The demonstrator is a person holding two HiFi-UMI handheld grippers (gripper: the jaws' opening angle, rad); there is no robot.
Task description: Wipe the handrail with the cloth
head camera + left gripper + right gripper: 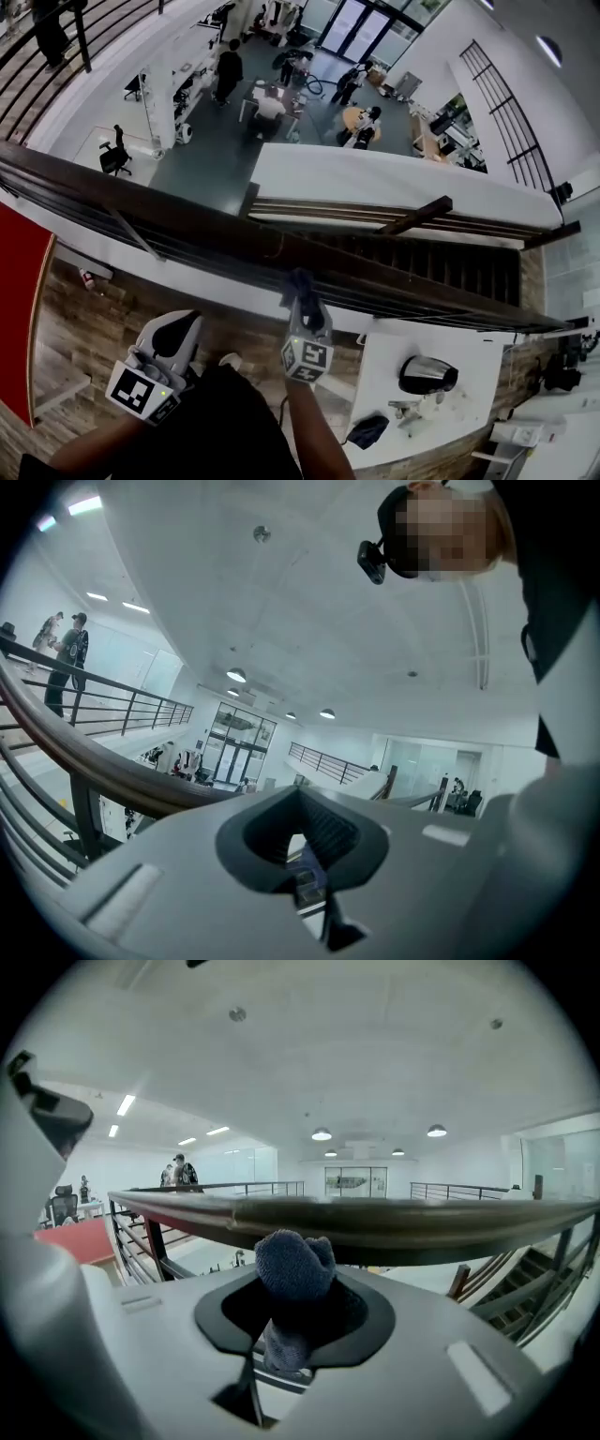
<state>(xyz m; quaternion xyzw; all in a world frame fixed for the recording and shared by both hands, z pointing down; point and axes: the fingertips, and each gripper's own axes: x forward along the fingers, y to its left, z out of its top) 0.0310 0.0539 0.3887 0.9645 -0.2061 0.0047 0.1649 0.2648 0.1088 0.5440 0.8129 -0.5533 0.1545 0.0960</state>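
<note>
Dark wood handrail (pixel 169 211) runs diag. across the head view, upper left to lower right, w/ thin rails beneath it. My right gripper (pixel 302 291) is up at its near edge, clenched on a blue-grey cloth (pixel 298 279). The bunched end pokes out past the tips and seems to touch the rail. Its marker cube (pixel 306 358) faces the head cam.

The right gripper view gives what the head view can't. The cloth (pixel 292 1265) is a rounded wad sticking up btw the dark pads of the right gripper (pixel 295 1288), w/ a strip hanging down through the gap. The handrail (pixel 375 1218) crosses the frame just above and behind the wad. The wad's top overlaps the rail's lower edge. A person (pixel 178 1174) stands far off on the walkway at left.

The left gripper (pixel 187 319) sits lower and to the left in the head view, below the rail and apart from it. In its own view the left gripper (pixel 302 832) has its jaws closed together w/ nothing btw them; only the floor below shows through the small opening. The handrail (pixel 94 761) curves in from the left there, beside the gripper, not touching. Another person (pixel 70 658) stands by the far railing.

Only the head view shows the drop. There's a lower floor w/ people at desks, a staircase (pixel 422 258), a kettle (pixel 427 375) on a white table (pixel 384 394), and a red panel (pixel 19 319) at the left edge.
</note>
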